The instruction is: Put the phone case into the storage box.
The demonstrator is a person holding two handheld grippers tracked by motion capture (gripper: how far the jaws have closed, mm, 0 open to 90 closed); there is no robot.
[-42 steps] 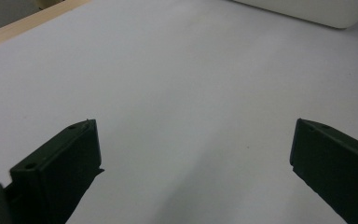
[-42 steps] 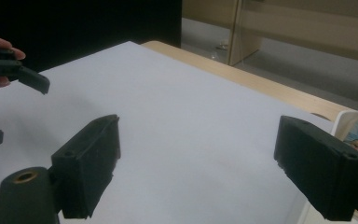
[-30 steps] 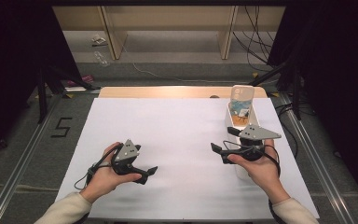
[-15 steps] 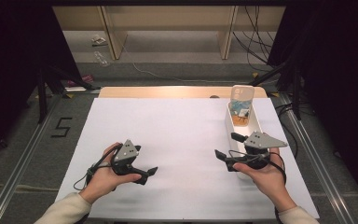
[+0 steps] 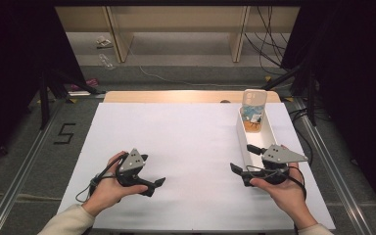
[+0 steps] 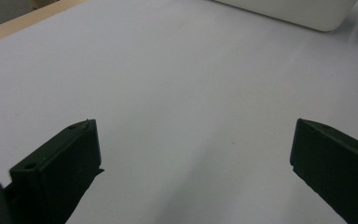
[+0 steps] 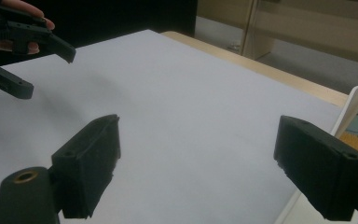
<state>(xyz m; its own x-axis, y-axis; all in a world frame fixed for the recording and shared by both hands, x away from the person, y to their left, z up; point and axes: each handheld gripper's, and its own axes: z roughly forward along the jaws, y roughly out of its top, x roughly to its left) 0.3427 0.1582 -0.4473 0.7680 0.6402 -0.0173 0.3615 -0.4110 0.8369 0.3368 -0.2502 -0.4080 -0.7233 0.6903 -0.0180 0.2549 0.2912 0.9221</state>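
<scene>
My left gripper (image 5: 152, 170) rests low over the white sheet (image 5: 191, 142) at the near left, held in a hand, jaws pointing right and open with nothing between them. In the left gripper view its jaws (image 6: 193, 135) stand wide apart over bare sheet. My right gripper (image 5: 241, 157) is at the near right, jaws pointing left, open and empty, just beside the near end of a long white tray (image 5: 240, 134). The right gripper view has its jaws (image 7: 198, 135) spread apart, with the left gripper (image 7: 28, 42) farther off.
A clear plastic container (image 5: 253, 105) with a picture card stands at the tray's far end. The tray's wall (image 7: 354, 105) is at the right of the right gripper view and its corner (image 6: 303, 11) is in the left gripper view. A wooden table strip (image 5: 176, 96) runs behind the sheet.
My right gripper has drawn back toward the near edge, away from the container in the tray. The left gripper has stayed in place.
</scene>
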